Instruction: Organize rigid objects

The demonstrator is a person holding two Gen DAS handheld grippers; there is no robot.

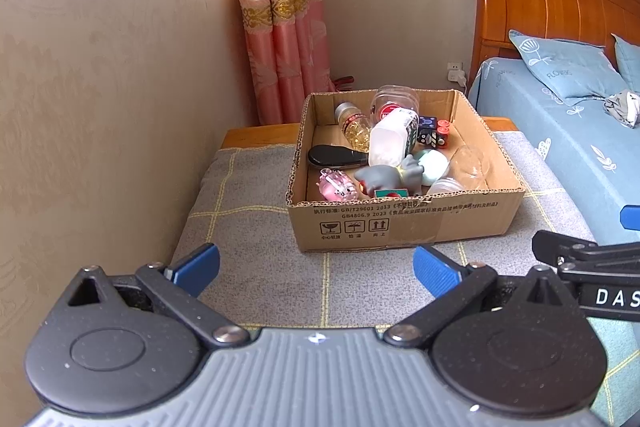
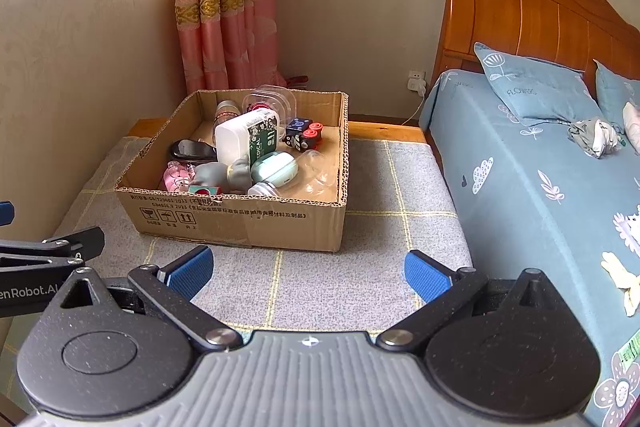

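Holding apart and empty: left gripper (image 1: 316, 269), right gripper (image 2: 307, 273). Cardboard box (image 2: 240, 223) on table holds rigid items; white plastic bottle (image 2: 234, 143) light, slick—grasp across body.

Bare grey mat (image 2: 304, 283) lies open before the crowded cardboard box (image 2: 240, 223); wall (image 1: 100, 107) left, bed (image 2: 540, 187) right

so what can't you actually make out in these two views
- Cardboard box floor: both views, buried under the piled items.
- Pink toy: right wrist view, lower part hidden by the box's front wall.
- Small print on the box front: both views, too small to read.
- Right claw in the left wrist view: cut off by the right edge.
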